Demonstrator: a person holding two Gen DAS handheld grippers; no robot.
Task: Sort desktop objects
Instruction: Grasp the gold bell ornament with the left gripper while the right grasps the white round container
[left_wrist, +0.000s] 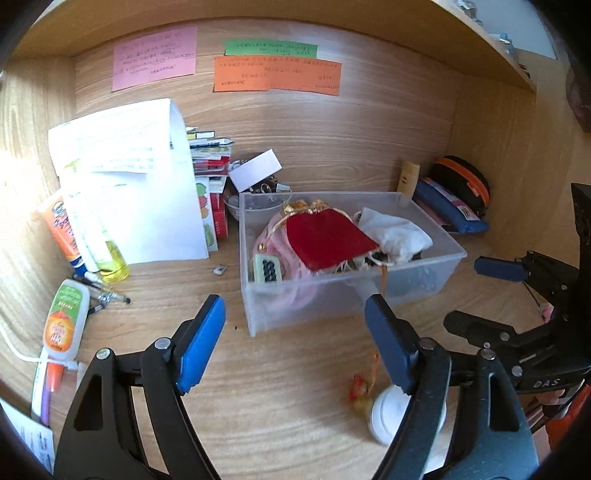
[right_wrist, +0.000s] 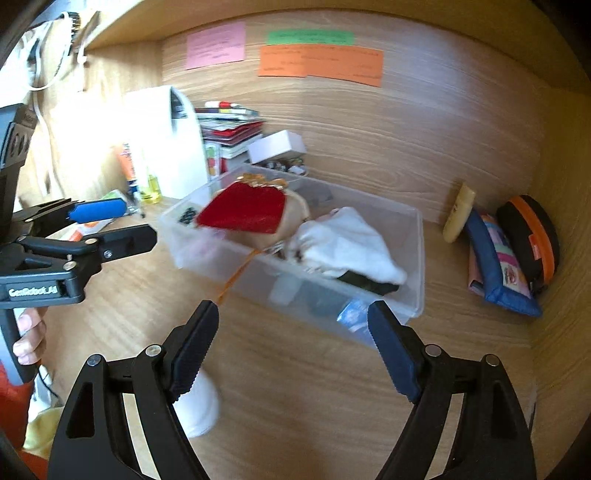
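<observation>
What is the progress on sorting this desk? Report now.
Done: the red pouch and white pouch lie in the clear bin. In hand: nothing; the left hand-held gripper and right hand-held gripper are open. Left: the glue bottle, pens and white cap remain on the desk.

Pink (left_wrist: 154, 57), green (left_wrist: 271, 48) and orange (left_wrist: 277, 74) notes are stuck on the wooden back panel (left_wrist: 351, 129).
</observation>
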